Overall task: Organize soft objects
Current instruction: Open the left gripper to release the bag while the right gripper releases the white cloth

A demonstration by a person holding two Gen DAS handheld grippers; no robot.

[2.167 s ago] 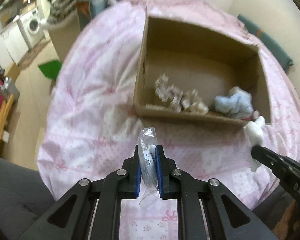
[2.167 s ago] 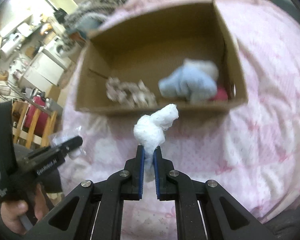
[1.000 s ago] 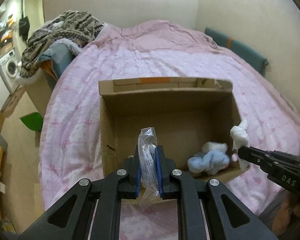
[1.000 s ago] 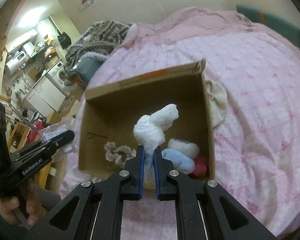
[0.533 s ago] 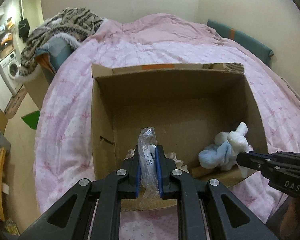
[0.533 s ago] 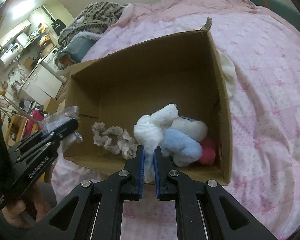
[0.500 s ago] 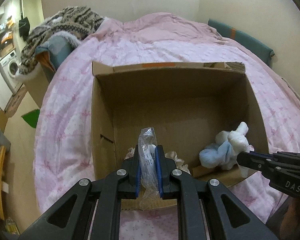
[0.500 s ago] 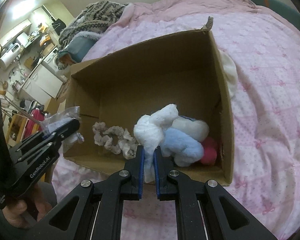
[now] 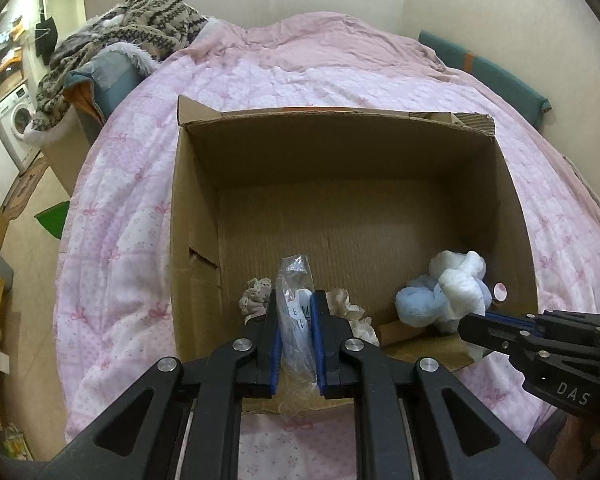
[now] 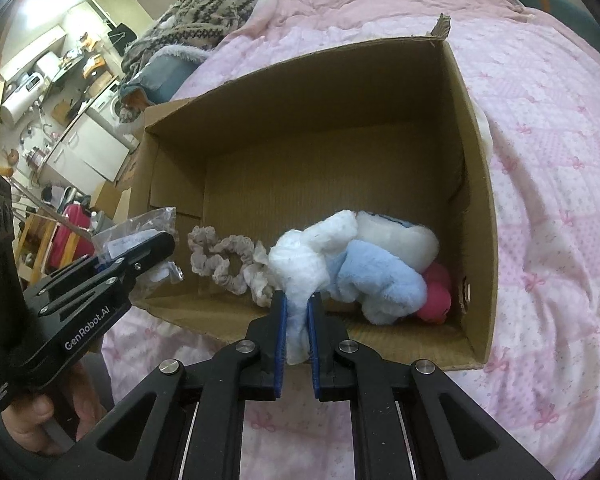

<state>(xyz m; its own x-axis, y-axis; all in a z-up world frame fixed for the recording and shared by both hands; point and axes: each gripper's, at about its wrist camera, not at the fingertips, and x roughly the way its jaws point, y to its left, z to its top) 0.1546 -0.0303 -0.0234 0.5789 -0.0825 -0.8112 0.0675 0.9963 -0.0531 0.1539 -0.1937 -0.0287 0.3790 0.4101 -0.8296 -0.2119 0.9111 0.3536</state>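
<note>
An open cardboard box (image 9: 196,208) (image 10: 478,184) lies on a pink bed. My left gripper (image 9: 295,312) is shut on a clear plastic bag (image 9: 296,280) with something white inside, held over the box's near left corner. My right gripper (image 10: 297,312) is shut on a white fluffy cloth (image 10: 308,260), held over the near edge of the box. On the box floor lie beige scrunchies (image 10: 228,260) (image 9: 256,300), a light blue plush (image 10: 380,276) (image 9: 418,306), a white plush (image 10: 396,236) and a pink plush (image 10: 434,292). In the right wrist view the left gripper (image 10: 156,248) shows with its bag (image 10: 140,232).
The pink quilt (image 9: 340,68) spreads all round the box. A patterned blanket (image 9: 140,28) is piled at the bed's far left. A teal cushion (image 9: 484,68) lies along the wall at right. Kitchen units and a washing machine (image 9: 16,120) stand beyond the bed's left side.
Both grippers have sunk toward the box with their loads still held. The box has grown larger in both views and its contents have come nearer.
</note>
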